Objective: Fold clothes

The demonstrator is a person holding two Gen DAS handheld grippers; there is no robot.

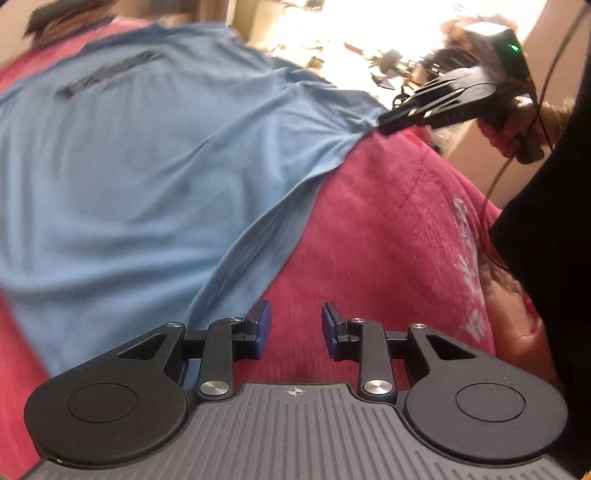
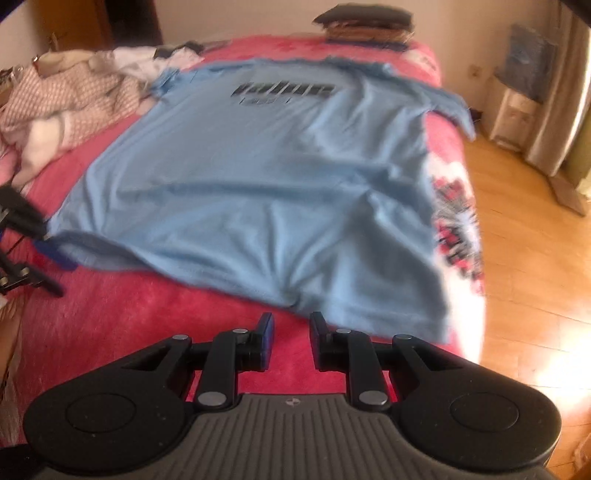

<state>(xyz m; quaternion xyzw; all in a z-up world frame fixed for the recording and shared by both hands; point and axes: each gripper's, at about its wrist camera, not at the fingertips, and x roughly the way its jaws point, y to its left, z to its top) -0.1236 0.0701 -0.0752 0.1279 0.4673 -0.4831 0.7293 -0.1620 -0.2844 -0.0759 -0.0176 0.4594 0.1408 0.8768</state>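
Ahead of the black, blue-padded right gripper (image 2: pixel 291 341): light blue T-shirt (image 2: pixel 266 177) with blurred black chest lettering (image 2: pixel 282 90), on a pink-red bedspread (image 2: pixel 122 314) with white, red and black patterning at its right edge. Far left: pink-and-white checked laundry (image 2: pixel 62 103).

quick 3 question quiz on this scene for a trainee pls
1. True or false: the shirt is already folded in half on the bed.
2. What sits at the far end of the bed, beyond the shirt's collar?
A. a stack of folded clothes
B. a laptop
C. a pair of shoes
3. Fill in: the left gripper and the right gripper are both ____ (open or shut), each near a bottom corner of the shirt.

Key: 1 false, it lies spread out flat. 2 A. 3 open.
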